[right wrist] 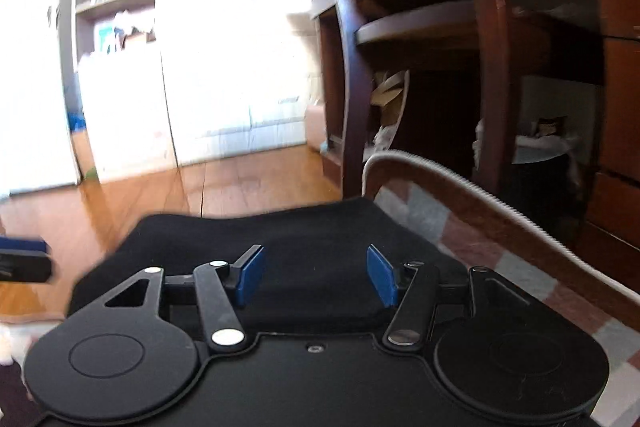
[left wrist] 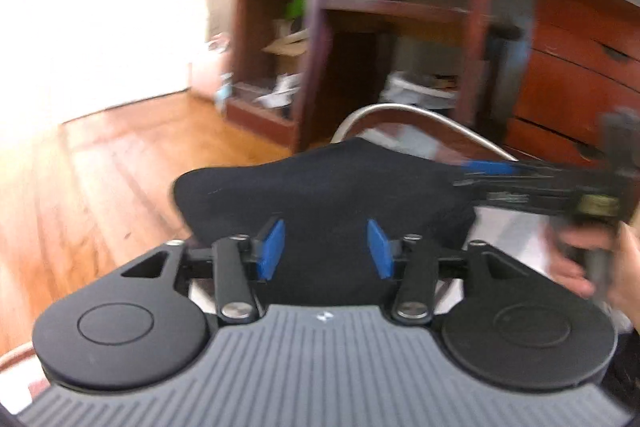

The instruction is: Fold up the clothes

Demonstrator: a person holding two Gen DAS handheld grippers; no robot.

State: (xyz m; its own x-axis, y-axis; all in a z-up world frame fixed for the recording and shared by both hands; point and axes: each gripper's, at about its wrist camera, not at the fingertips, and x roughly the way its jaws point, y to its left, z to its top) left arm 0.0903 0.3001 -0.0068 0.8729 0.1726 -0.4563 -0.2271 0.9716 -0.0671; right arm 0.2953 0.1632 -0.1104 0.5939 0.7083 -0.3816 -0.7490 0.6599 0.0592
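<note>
A black garment (left wrist: 320, 187) lies in a folded heap on a checked pink-and-grey cover (right wrist: 500, 259) with a curved metal rim (right wrist: 460, 183). My left gripper (left wrist: 326, 231) hovers over the garment's near side. Its blue pads (left wrist: 274, 247) stand well apart, with only cloth behind them and nothing pinched. My right gripper (right wrist: 315, 255) is likewise open above the same garment (right wrist: 312, 227). In the left wrist view, the right gripper (left wrist: 468, 175) reaches in from the right, blurred, held by a hand (left wrist: 576, 259). The left gripper's fingers (right wrist: 24, 259) show at the left edge of the right wrist view.
A dark wooden shelf unit (left wrist: 400, 7) with clutter stands just beyond the rim, and wooden drawers (left wrist: 580, 75) are to its right. A polished wood floor (left wrist: 120, 167) spreads to the left. White cabinets and shelves (right wrist: 120, 67) stand at the far wall.
</note>
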